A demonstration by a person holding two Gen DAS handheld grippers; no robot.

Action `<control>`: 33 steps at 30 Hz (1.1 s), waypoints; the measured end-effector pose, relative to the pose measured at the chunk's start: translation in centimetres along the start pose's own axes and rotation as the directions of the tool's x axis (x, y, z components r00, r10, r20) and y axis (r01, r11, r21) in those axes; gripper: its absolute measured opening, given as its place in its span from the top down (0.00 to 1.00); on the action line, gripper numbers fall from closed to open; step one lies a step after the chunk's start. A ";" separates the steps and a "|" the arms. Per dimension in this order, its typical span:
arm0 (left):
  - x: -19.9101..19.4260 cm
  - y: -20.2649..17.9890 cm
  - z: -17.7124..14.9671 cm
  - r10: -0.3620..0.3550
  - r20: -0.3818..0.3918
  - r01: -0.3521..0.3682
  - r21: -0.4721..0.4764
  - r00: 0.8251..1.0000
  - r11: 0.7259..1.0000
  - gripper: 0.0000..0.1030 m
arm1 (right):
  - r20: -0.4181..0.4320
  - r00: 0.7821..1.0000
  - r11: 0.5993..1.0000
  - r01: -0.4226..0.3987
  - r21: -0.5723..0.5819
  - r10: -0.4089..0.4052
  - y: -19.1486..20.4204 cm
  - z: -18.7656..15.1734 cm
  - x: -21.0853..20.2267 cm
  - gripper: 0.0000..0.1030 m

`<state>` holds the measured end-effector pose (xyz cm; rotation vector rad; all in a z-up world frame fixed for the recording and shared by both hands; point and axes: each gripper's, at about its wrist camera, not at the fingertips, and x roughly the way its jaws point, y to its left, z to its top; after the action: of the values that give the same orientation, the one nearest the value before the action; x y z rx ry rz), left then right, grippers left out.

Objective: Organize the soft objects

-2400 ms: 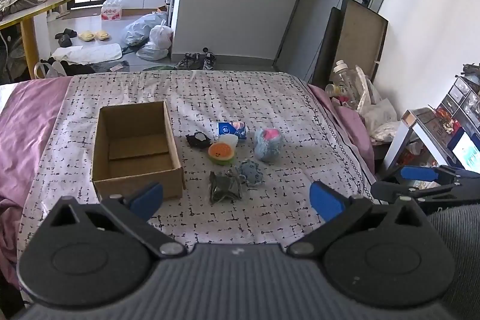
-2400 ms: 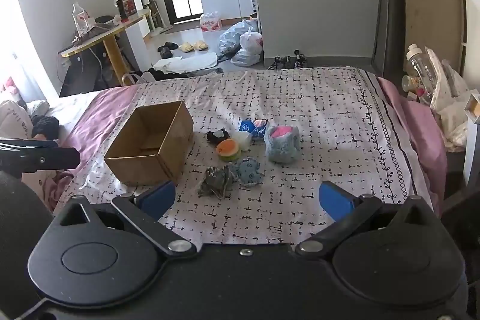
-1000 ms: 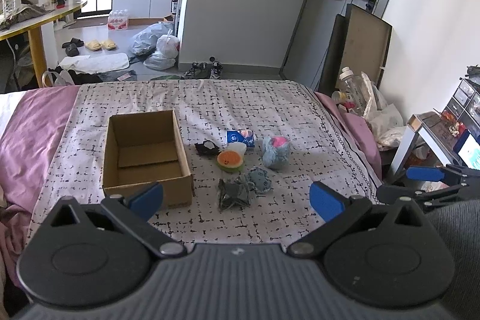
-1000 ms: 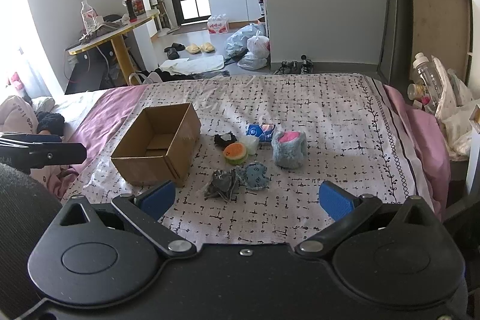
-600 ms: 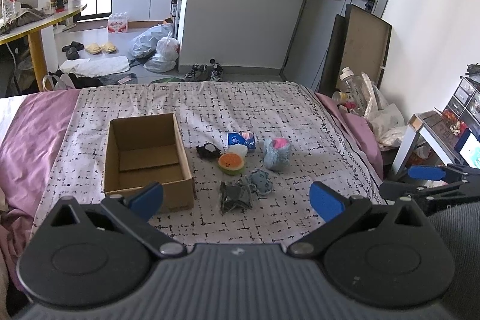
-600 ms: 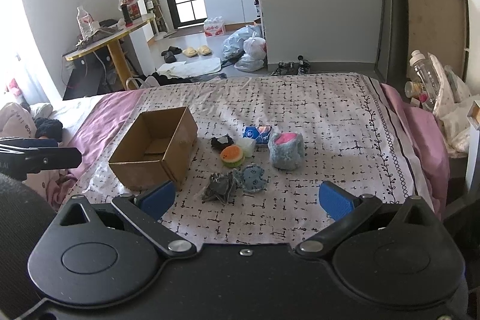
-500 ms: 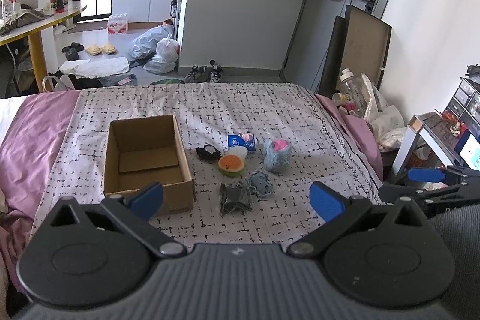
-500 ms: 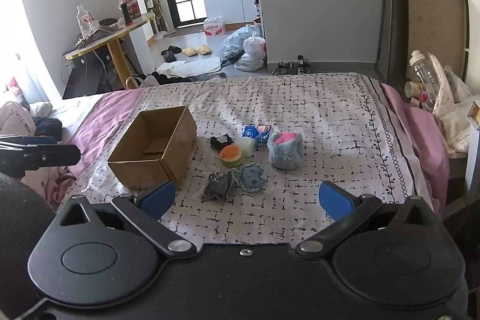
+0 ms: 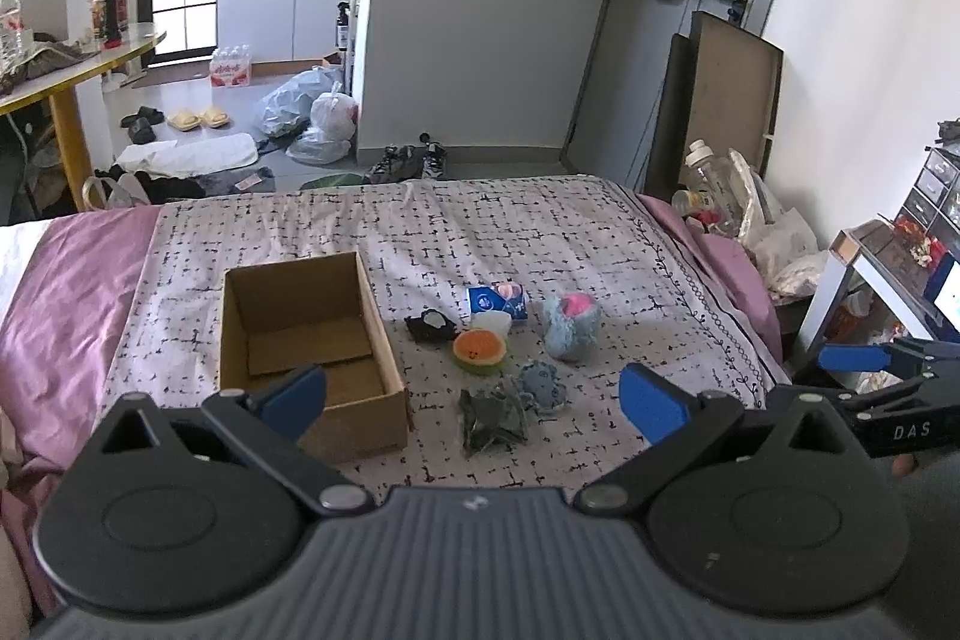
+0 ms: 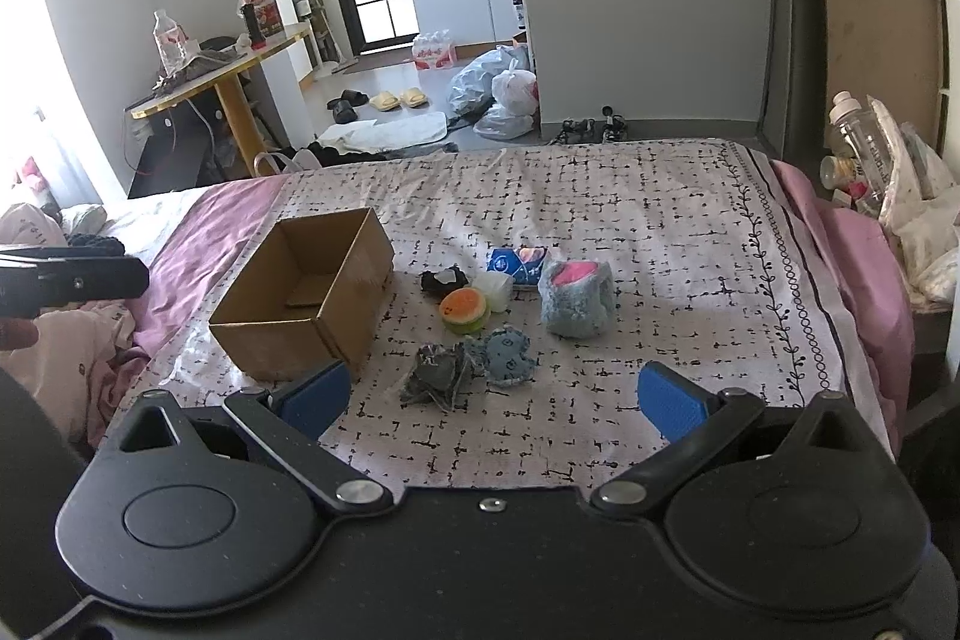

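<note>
Six soft items sit clustered on the bedspread (image 9: 420, 232), just right of the empty cardboard box (image 9: 303, 340), handy for loading: grey crumpled cloth (image 10: 441, 376) nearest, blue-pink plush (image 10: 576, 301) far right. Left gripper (image 9: 474, 397) and right gripper (image 10: 492, 394) hang back at the near edge, jaws spread wide, nothing held.

Brown cardboard box (image 9: 303, 340); white bedspread (image 9: 540, 232) with black dash grid; purple sheet (image 9: 66, 292); orange-green plush (image 9: 479, 351); blue fuzzy toy (image 9: 570, 325) with pink top; dark grey crumpled cloth (image 9: 492, 418); blue-white packet (image 9: 497, 301).
</note>
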<state>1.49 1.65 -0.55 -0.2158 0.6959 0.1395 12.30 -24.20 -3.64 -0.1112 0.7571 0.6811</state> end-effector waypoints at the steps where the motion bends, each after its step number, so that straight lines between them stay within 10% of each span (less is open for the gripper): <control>1: 0.3 0.2 0.1 -0.001 -0.001 0.001 0.005 1.000 1.000 0.00 | -0.002 1.000 1.000 -0.002 0.001 0.002 -0.1 0.0 0.3 0.00; 33: 14.2 0.8 -0.6 -0.160 -0.165 0.192 0.200 0.973 0.961 0.19 | -0.096 0.995 0.995 -0.002 0.104 0.012 -2.7 0.0 10.0 0.09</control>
<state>11.78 3.07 -10.34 -0.0803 0.8290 -0.1236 19.17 -21.01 -10.66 -0.0471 0.8842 0.6453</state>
